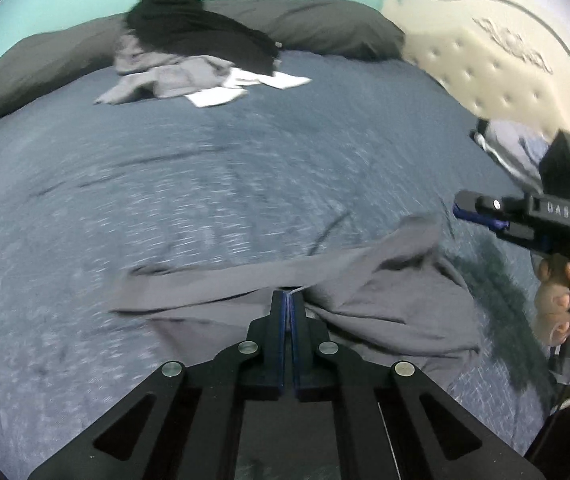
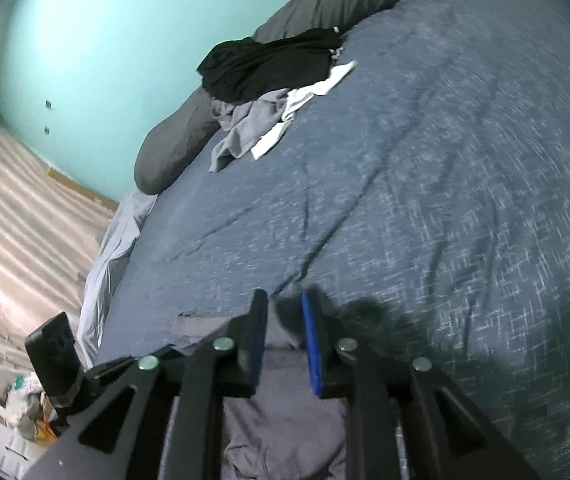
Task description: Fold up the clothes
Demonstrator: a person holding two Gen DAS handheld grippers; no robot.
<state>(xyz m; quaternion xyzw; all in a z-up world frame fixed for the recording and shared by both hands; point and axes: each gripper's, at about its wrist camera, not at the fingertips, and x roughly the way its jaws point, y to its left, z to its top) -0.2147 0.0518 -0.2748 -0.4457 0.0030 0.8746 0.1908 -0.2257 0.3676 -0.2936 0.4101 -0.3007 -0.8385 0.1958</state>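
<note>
Two grippers are over a big bed with a blue blanket [image 1: 225,168]. The left gripper [image 1: 289,300] has its two fingers pressed tight together, and they pinch the edge of a grey shirt [image 1: 385,300]. The grey shirt lies bunched up on the blanket, close to the near side of the bed, right in front of that gripper. The right gripper [image 2: 285,320] has its fingers apart, with a gap between the blue pads [image 2: 309,344]. Nothing is held between them. It hangs just above the grey shirt [image 2: 285,420], which spreads out under it. A hand [image 1: 565,300] holds the right gripper's handle on the right side of the left view. Far across the bed sits a pile of clothes [image 1: 189,60], black on top, then grey, then white. The pile leans on a long dark grey pillow [image 1: 325,24]. A green wall [image 2: 105,60] is behind the bed.
</note>
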